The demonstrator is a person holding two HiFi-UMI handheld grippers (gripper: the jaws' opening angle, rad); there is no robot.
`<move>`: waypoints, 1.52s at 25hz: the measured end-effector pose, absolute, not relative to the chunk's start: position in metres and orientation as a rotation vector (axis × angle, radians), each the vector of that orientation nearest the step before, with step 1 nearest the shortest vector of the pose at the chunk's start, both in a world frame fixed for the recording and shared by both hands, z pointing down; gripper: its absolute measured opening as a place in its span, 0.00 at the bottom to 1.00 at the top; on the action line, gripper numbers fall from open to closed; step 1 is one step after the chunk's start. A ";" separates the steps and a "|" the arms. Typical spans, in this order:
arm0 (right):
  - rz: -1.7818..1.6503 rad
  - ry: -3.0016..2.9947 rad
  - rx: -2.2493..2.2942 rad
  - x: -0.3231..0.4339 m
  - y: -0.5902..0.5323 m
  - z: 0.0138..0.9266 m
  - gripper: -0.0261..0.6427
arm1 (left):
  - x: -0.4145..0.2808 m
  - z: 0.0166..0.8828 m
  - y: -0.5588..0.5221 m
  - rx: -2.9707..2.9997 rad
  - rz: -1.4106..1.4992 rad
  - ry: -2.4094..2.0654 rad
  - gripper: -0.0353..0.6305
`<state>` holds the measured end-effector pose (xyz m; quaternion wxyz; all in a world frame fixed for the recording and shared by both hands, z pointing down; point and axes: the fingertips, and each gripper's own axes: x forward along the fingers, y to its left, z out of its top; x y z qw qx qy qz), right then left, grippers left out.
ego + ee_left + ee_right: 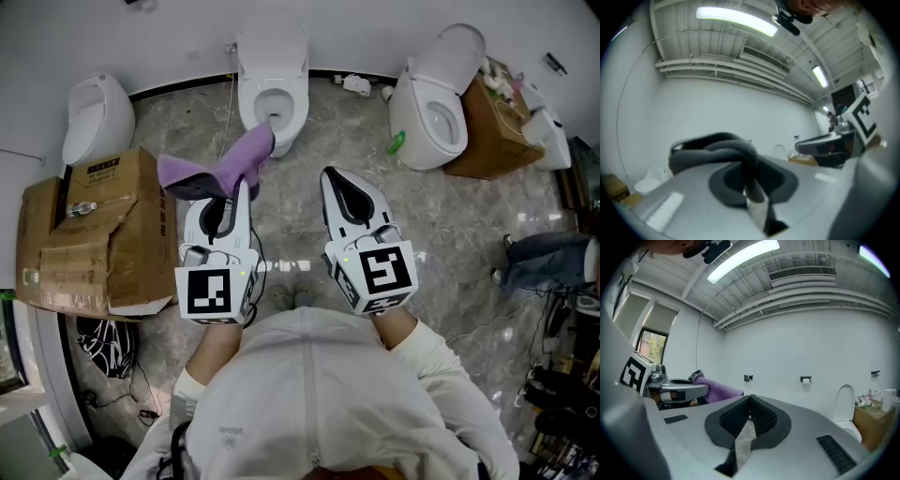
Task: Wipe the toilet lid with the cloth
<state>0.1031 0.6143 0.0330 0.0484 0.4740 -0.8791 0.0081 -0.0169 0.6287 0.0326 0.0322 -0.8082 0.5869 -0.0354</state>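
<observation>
Left gripper (234,195) is clamped on the purple cloth (221,165). The cloth is bunched between the jaws, with its loose end fanning out left and toward the middle toilet (273,105). Right gripper (337,176) has its jaws pressed together and empty. It sits just beside the left one, both level in front of the person.

Middle toilet is open, lid (272,45) raised against the back wall. The cloth tip overlaps the bowl's front rim in the head view; contact can't be told.

Containers: the brown box (487,141) right of the second toilet (433,103) holds a few pink and white items, too small to name. The big cardboard box (103,234) at left has its top folded shut.

Open marble floor (300,216) lies between the grippers and the middle toilet. The left side is tight, with the cardboard box just beside the left gripper and a urinal (96,117) behind it.

A green item (396,142) lies on the floor at the second toilet's base. Another person's legs (544,258) show at the far right edge. A black bag (103,342) sits low left.
</observation>
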 end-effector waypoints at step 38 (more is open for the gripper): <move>0.018 -2.658 1.514 0.054 0.546 0.046 0.06 | -0.087 0.051 0.562 -2.530 -0.047 1.781 0.10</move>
